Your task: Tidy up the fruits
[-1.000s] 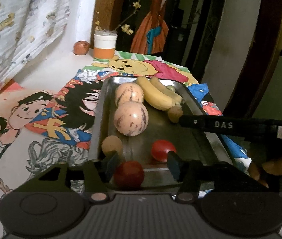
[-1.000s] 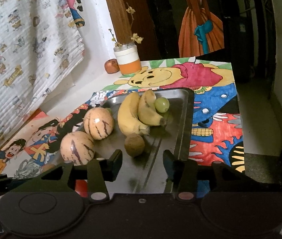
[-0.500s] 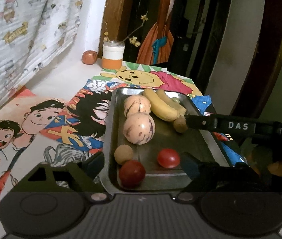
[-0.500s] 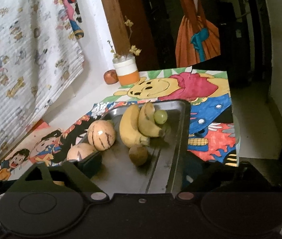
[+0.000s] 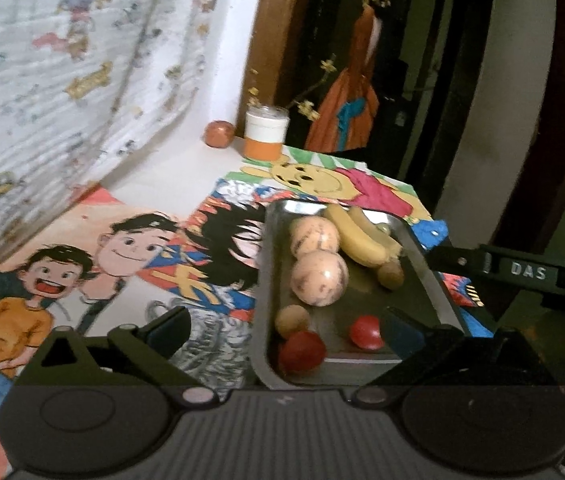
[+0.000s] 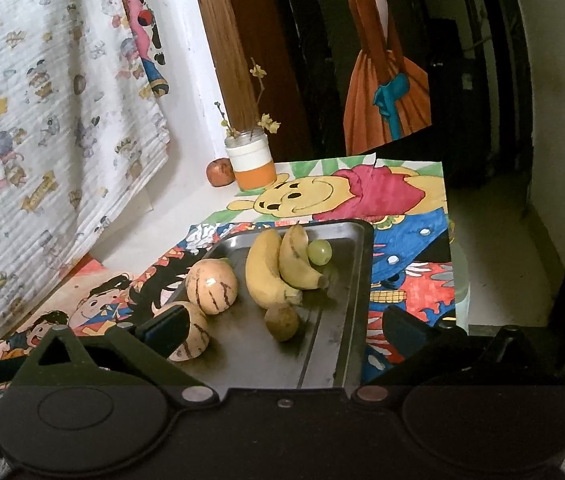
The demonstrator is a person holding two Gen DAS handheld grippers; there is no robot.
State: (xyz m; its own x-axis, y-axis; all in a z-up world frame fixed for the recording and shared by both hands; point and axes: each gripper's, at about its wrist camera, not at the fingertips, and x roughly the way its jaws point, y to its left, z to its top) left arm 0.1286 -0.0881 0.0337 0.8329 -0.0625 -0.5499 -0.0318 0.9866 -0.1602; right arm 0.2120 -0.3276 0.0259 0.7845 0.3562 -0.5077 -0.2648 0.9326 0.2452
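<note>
A metal tray (image 5: 422, 264) (image 6: 358, 280) lies on the cartoon-print cloth and holds fruit. In it are two striped round melons (image 5: 319, 277) (image 6: 211, 286), two bananas (image 5: 358, 236) (image 6: 264, 276), a green grape (image 6: 319, 252), a brown fruit (image 5: 391, 275) (image 6: 281, 323), a small tan fruit (image 5: 291, 320) and two red tomatoes (image 5: 302, 352) (image 5: 367, 332). My left gripper (image 5: 284, 330) is open and empty, held back above the tray's near end. My right gripper (image 6: 282, 330) is open and empty, above the tray's near right part.
A white and orange jar (image 5: 265, 133) (image 6: 250, 164) with dried twigs stands at the back by a reddish apple (image 5: 220, 133) (image 6: 220, 172). A patterned cloth (image 5: 62, 80) hangs on the left. The table's right edge (image 6: 454, 280) drops to the floor.
Both grippers have opened wide and drawn back from the tray. The left one let go of the red tomato, which now lies in the tray's near corner.
</note>
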